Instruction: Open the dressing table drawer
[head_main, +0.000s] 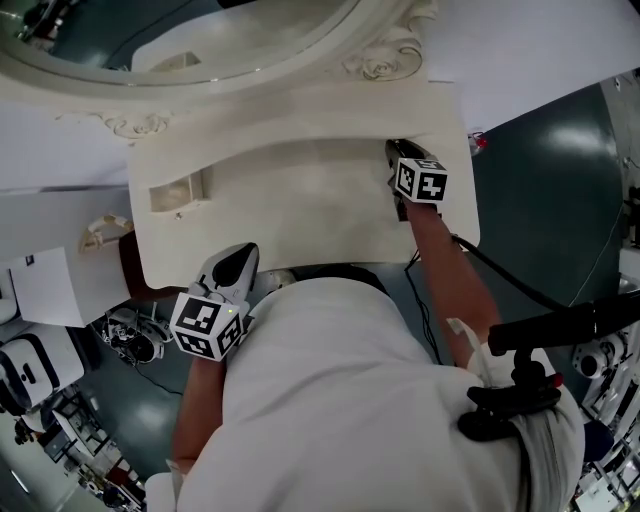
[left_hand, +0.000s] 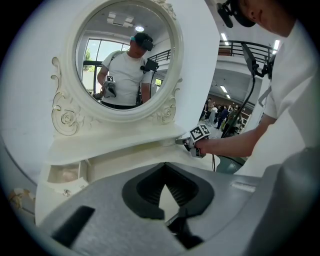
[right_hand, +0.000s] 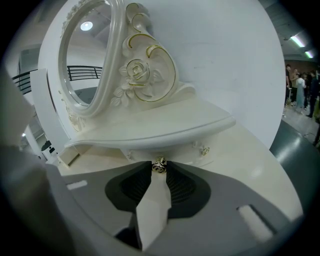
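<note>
The cream dressing table stands under its oval mirror. A small gold knob sits on the drawer front below the raised shelf. My right gripper is shut on this knob, one fingertip on each side. In the head view the right gripper reaches under the shelf at the table's right end. My left gripper hovers at the table's front left edge, shut and empty. A small left drawer stands pulled out.
A second gold knob is just right of the gripped one. The white wall backs the table. A white sheet and cluttered gear lie on the floor to the left. A black cable trails from my right arm.
</note>
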